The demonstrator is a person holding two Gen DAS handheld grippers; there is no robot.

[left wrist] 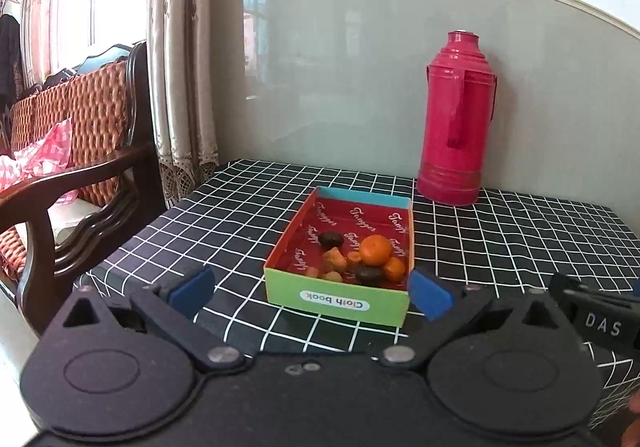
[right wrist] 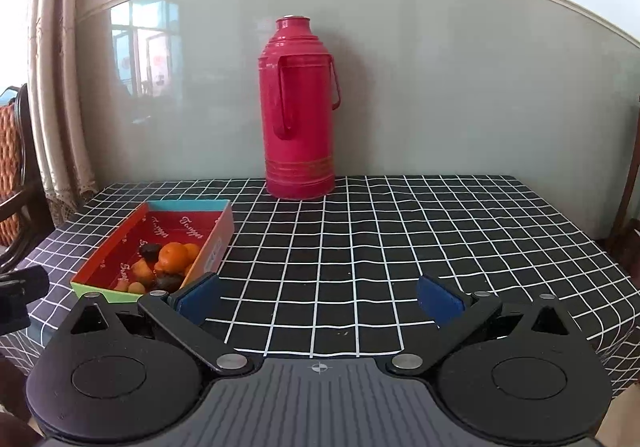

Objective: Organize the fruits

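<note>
Two grippers are over the near edge of the table (right wrist: 400, 247), which has a black cloth with white grid lines. In the right wrist view, the whole middle and right part of the frame is bare cloth, from my fingers up to the red thermos (right wrist: 298, 111), which stands upright at the wall in the upper centre. The right edge of the table falls away at the far right of that frame.

The box (left wrist: 340, 301) with the fruits is in the lower centre of the left wrist view, its green front wall (with the label "Cloth book") just in front of my left gripper (left wrist: 311, 293). Inside, at the near end, lie a large orange (left wrist: 375, 250), a smaller orange (left wrist: 395, 269), dark fruits (left wrist: 330, 239) and some small yellow-orange pieces; the far end shows only red lining. At the left of this view the table edge drops to a wooden chair (left wrist: 80, 183).

My left gripper is held level, the blue pads wide apart, holding nothing. My right gripper (right wrist: 318, 301) is also level and spread apart, with nothing between the pads; its left pad is near the box corner, in the lower left of the frame.
</note>
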